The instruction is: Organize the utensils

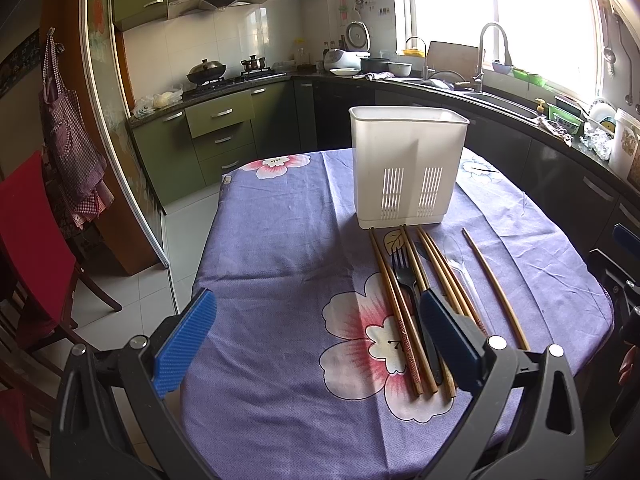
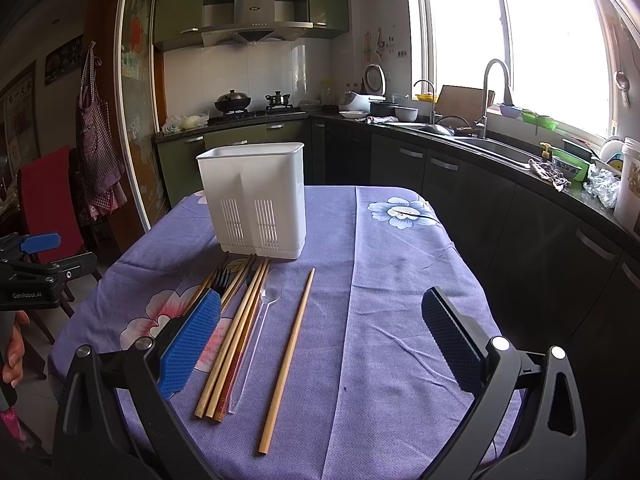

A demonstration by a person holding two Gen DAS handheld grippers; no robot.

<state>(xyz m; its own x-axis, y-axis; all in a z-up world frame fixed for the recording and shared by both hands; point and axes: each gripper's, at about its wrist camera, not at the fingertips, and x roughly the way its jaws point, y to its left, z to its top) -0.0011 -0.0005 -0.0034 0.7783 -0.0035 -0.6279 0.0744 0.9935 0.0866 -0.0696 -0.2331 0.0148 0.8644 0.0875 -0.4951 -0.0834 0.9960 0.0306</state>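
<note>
A white plastic utensil holder (image 1: 406, 164) (image 2: 254, 196) stands upright on the purple floral tablecloth (image 1: 280, 260) (image 2: 400, 300), with nothing showing above its rim. In front of it lie several wooden chopsticks (image 1: 404, 316) (image 2: 236, 336), a black plastic fork (image 1: 404, 276) (image 2: 218, 278) and a clear plastic spoon (image 1: 460, 264) (image 2: 266, 300). One chopstick (image 1: 496, 288) (image 2: 288, 356) lies apart to the right. My left gripper (image 1: 316, 336) hovers open to the left of the utensils. My right gripper (image 2: 320, 340) hovers open above the lone chopstick and bare cloth.
A red chair (image 1: 32, 248) (image 2: 52, 204) stands left of the table. Kitchen counters with a sink (image 1: 500, 100) (image 2: 500, 148) run behind and to the right. The left gripper's body (image 2: 36, 276) and a hand (image 2: 12, 348) show at the right wrist view's left edge.
</note>
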